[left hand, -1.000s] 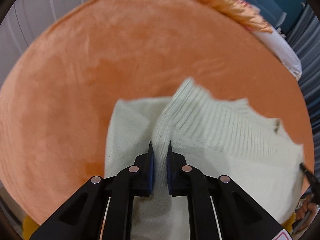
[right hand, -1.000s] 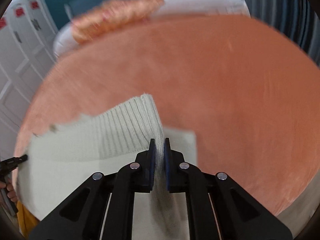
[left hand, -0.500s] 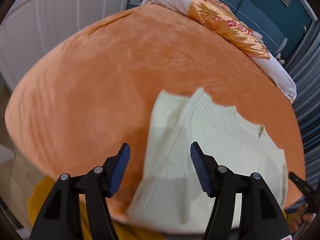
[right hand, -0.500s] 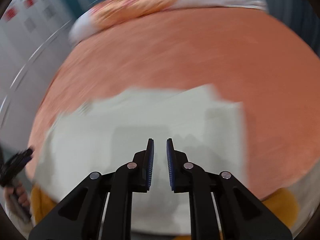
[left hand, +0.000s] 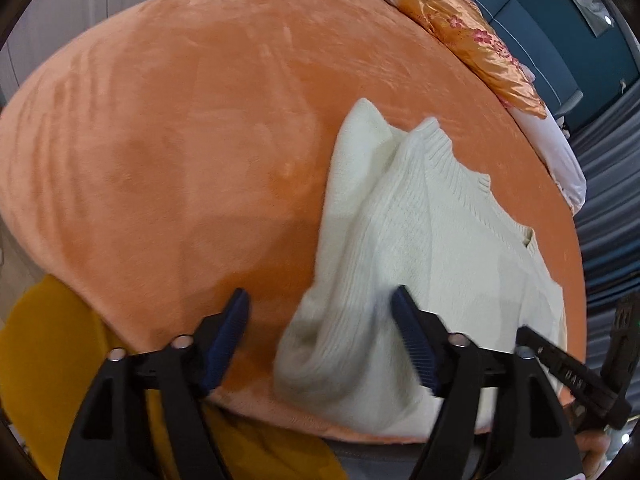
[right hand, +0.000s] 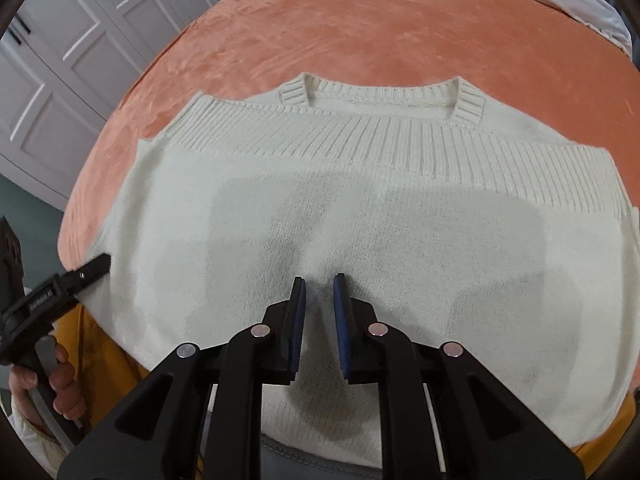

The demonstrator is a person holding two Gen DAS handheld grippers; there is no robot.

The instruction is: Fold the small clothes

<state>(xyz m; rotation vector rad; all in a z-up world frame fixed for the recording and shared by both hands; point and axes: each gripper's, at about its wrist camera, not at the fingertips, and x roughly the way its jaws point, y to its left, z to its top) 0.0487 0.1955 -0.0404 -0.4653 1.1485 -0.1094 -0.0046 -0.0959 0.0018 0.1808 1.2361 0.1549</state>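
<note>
1. One cream sweater [right hand: 360, 208] lies flat on one orange bedspread [left hand: 180, 140], filling the frame's centre.
2. Left gripper [left hand: 320, 336]: jaws opening wide, gripping nothing.
3. Right gripper [right hand: 319, 312]: jaws narrowly apart, empty, above the sweater.

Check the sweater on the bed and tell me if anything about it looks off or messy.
The sweater lies mostly flat on the orange blanket, but its near-left corner is bunched and hangs over the bed's edge. Nothing looks torn or stained.
</note>
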